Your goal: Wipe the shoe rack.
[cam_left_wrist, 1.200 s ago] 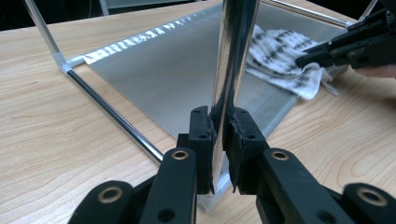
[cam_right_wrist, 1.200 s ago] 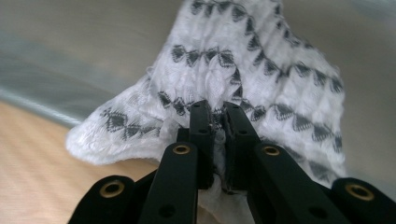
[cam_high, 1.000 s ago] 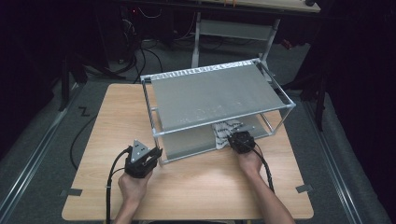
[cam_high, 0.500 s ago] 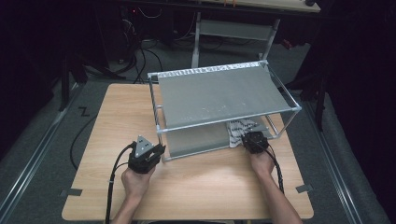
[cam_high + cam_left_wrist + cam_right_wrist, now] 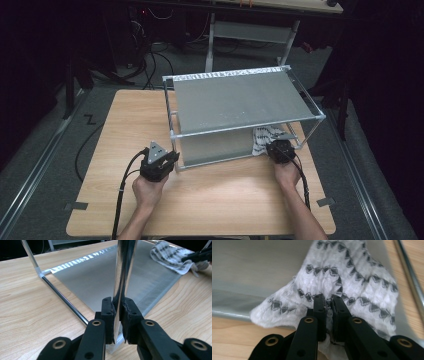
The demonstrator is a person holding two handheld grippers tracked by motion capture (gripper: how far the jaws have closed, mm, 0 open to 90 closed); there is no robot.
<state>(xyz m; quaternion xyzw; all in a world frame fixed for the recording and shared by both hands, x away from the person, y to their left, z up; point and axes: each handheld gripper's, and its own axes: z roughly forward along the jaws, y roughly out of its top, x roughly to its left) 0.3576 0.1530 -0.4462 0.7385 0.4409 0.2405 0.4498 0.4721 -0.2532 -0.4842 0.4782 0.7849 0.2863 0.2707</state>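
Observation:
A two-level metal rack with grey shelves stands on the wooden table. My left gripper is shut on the rack's front-left upright post, near its foot; the chrome post runs up between the pads. My right gripper is shut on a white cloth with a dark zigzag pattern, which lies bunched on the lower shelf at the rack's front right. The cloth reaches under the top shelf. In the left gripper view the cloth and the other gripper lie far right.
The rack takes up the table's middle and right. Bare wood lies in front of it and to its left. A cable trails from each gripper toward the near edge. A dark floor with a table frame and cables lies beyond.
The rack has swung and shifted to the right on the table. My right gripper has moved right with the cloth. My left gripper has stayed at the front-left post.

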